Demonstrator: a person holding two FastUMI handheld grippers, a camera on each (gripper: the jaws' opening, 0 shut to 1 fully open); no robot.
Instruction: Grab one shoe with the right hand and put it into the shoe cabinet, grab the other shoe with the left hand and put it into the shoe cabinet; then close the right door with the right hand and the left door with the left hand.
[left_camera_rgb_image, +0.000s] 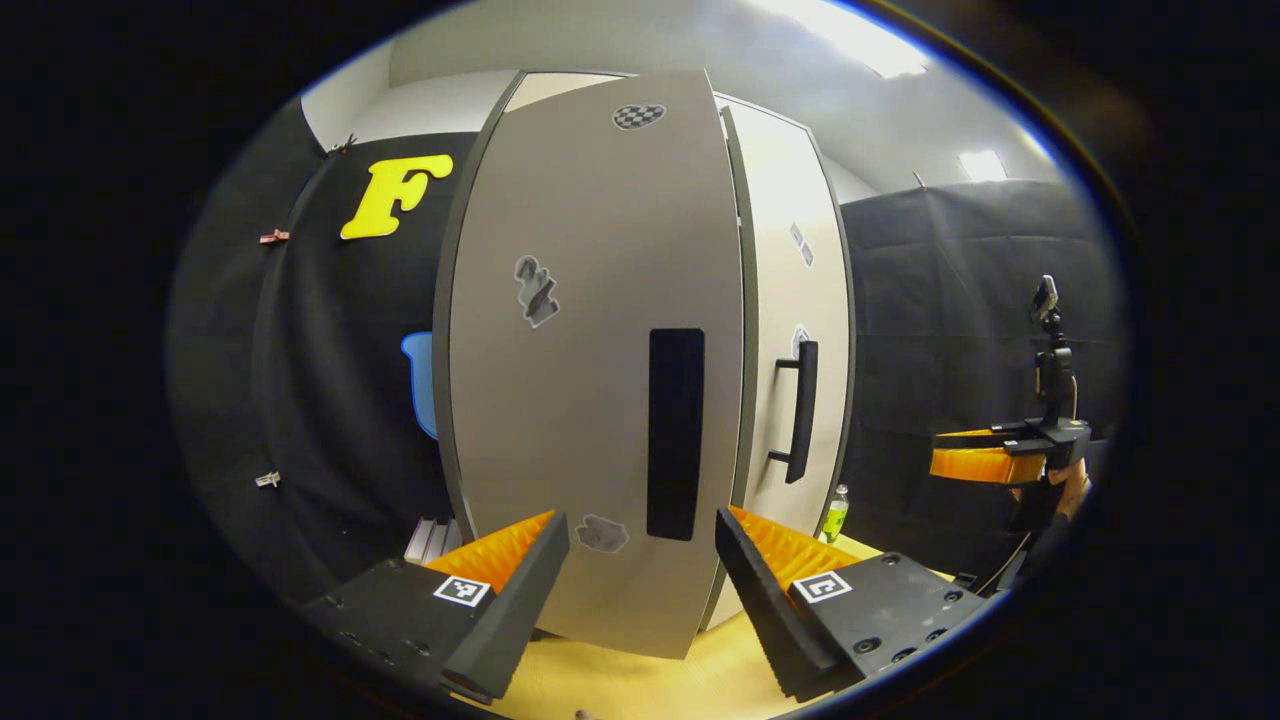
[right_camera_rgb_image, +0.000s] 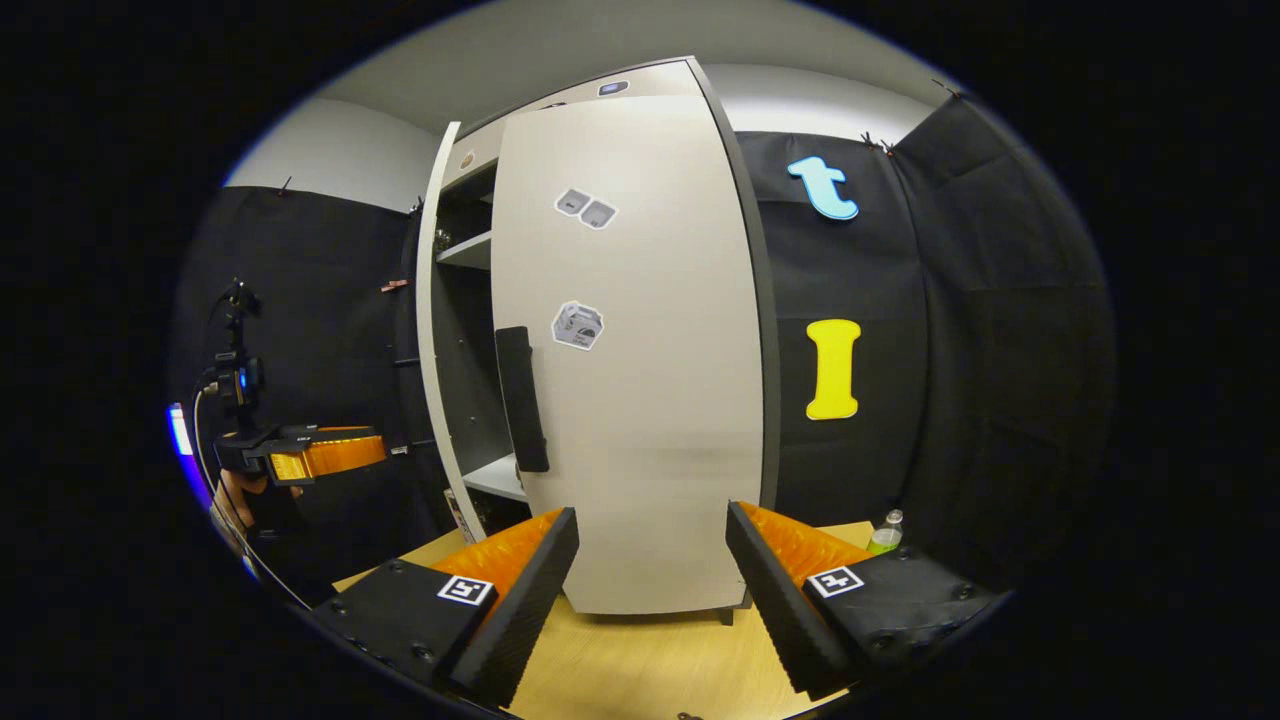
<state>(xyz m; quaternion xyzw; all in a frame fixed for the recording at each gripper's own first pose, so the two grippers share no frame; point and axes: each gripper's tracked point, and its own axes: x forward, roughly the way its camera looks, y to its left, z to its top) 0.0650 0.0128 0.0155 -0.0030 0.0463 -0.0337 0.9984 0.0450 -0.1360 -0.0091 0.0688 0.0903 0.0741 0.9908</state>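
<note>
The shoe cabinet's left door (left_camera_rgb_image: 590, 330) stands close in front of my left gripper (left_camera_rgb_image: 640, 525), which is open with nothing between its fingers. The door's black handle (left_camera_rgb_image: 675, 435) lies just above the gap. Behind it is the right door (left_camera_rgb_image: 785, 260) with its bar handle (left_camera_rgb_image: 800, 410). In the right gripper view the right door (right_camera_rgb_image: 650, 400) faces my open, empty right gripper (right_camera_rgb_image: 652, 520). Its handle (right_camera_rgb_image: 522, 400) is at the door's left edge. The left door (right_camera_rgb_image: 432, 340) stands open, seen edge-on, with inner shelves (right_camera_rgb_image: 468, 250) showing between the doors.
The cabinet stands on a light wooden surface (right_camera_rgb_image: 650, 650). A green bottle (left_camera_rgb_image: 835, 512) (right_camera_rgb_image: 884, 533) sits by the cabinet's right side. The right gripper (left_camera_rgb_image: 985, 462) is held off to the right, the left gripper (right_camera_rgb_image: 320, 452) off to the left. Black cloth walls surround the booth.
</note>
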